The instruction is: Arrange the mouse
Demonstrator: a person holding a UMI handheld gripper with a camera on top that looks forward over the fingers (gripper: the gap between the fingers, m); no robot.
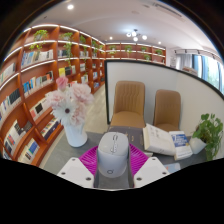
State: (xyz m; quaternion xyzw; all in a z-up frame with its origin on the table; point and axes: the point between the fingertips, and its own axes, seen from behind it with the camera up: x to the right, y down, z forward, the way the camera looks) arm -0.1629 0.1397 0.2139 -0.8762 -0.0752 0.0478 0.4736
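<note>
A light grey computer mouse [112,153] sits between my two fingers, whose magenta pads [87,161] press against both of its sides. My gripper [112,166] is shut on the mouse and holds it over a dark table [85,142]. The mouse's scroll wheel faces up and its front end points away from me.
A white vase of pink and white flowers [73,110] stands on the table to the left. An open book [163,139] and a potted green plant [208,129] are to the right. Two tan chairs [128,103] stand beyond the table. Bookshelves [35,85] line the left wall.
</note>
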